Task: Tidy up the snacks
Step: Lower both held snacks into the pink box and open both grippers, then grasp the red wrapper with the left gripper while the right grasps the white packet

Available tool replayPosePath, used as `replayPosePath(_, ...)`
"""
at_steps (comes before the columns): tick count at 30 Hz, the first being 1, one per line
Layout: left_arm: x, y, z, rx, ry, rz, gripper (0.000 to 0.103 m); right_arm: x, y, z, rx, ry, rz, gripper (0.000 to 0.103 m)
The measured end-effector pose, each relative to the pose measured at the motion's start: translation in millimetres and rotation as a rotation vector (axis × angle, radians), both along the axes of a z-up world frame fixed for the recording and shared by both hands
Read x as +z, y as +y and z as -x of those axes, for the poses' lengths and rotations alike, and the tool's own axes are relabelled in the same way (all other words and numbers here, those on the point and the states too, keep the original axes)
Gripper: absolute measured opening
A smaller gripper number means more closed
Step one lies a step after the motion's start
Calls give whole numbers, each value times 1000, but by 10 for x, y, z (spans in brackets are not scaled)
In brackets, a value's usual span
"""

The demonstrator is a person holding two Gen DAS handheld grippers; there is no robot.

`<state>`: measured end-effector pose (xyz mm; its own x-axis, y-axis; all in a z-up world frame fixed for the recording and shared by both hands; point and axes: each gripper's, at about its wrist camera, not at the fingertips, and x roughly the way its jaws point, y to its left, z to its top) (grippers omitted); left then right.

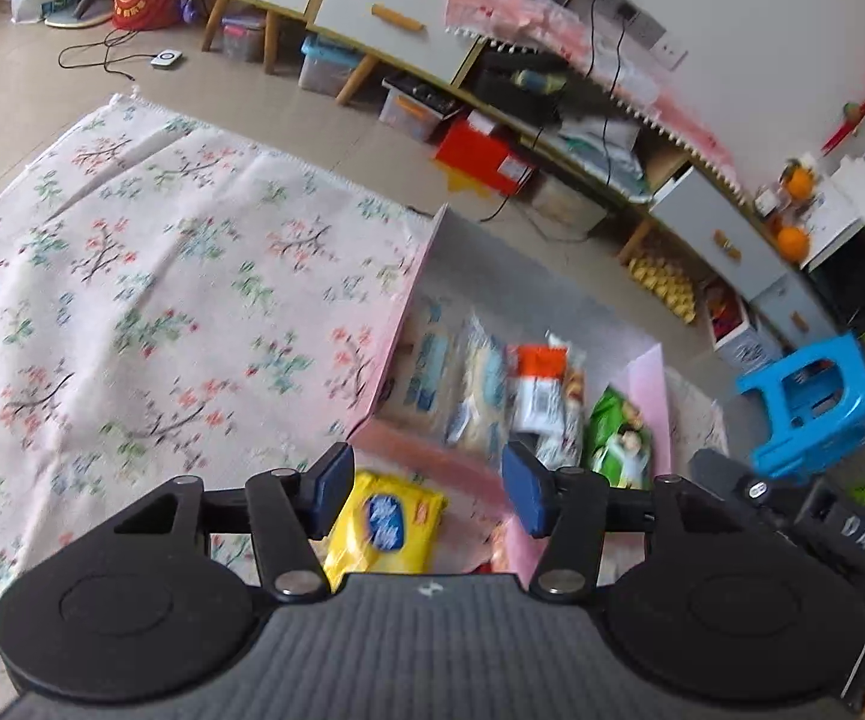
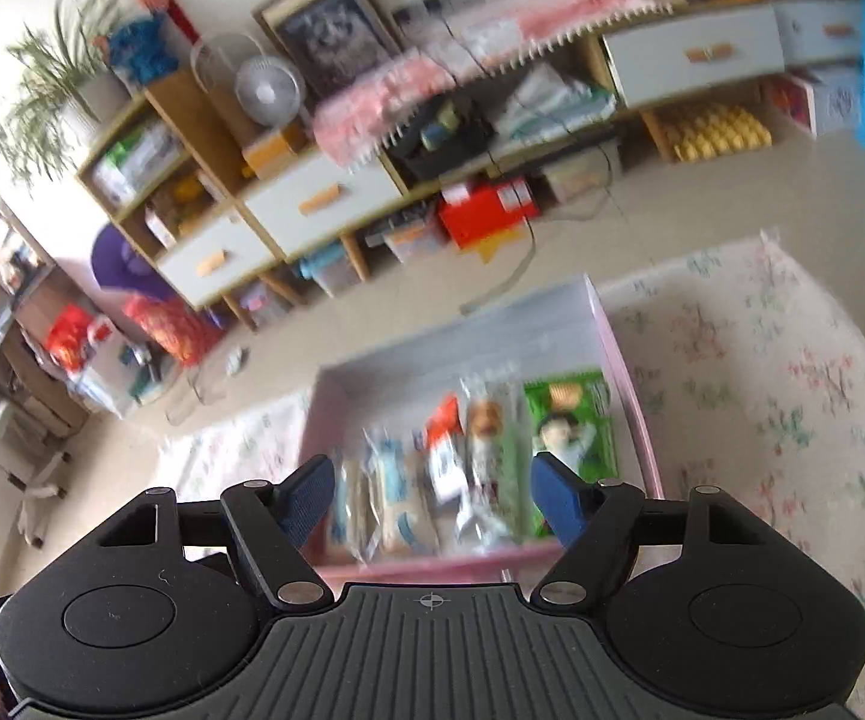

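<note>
The left gripper (image 1: 426,489) hangs with its blue pads apart and nothing between them, above the near wall of the pink box (image 1: 432,456); the right gripper (image 2: 432,495) is likewise spread and empty, looking down into the same box from its near end. Just below the left claw a yellow snack pack (image 1: 387,525) lies outside the box, touching or just beside that near wall, on the floral cloth (image 1: 162,276). The likely slip, as I judge it, is a descent that catches the box wall instead of the pack, shoving the box or pinching only a crinkly corner so the pack drops back out. Inside the box the snacks stand in a row: pale blue-printed packets (image 2: 384,498), an orange-and-white packet (image 2: 444,450) and a green bag (image 2: 570,432) against the far-side wall. Their labels are too blurred to read.
</note>
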<state>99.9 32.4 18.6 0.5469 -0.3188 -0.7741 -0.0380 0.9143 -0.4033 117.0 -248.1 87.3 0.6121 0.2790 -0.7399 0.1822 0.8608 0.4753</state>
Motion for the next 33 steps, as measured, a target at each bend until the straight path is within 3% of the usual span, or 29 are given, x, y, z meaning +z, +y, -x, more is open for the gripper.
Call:
replayPosePath(3,-6,10,164,-10,48,-17,54,81,96,122,33,7,40,74)
replayPosePath(7,13,18,415,-19,46,7,74,202,155,426,53,23,57,77)
replayPosePath(11,-73,-23,572,-21,61,-22,74,57,164,677,38,118,73,80)
replayPosePath(14,-88,-86,586,-49,84,-52,74,130,149,840,16,91,81,80)
replayPosePath(18,59,-154,686,-108,-1,-98,83,251,205,1096,3,20,124,81)
replayPosePath(21,88,-167,736,-113,-47,-139,89,153,184,1143,2,71,114,83)
replayPosePath(27,-88,-142,672,-102,42,-134,87,74,187,1078,19,79,266,83)
replayPosePath(33,-151,-169,702,-142,45,-164,88,-88,161,1046,57,152,225,83)
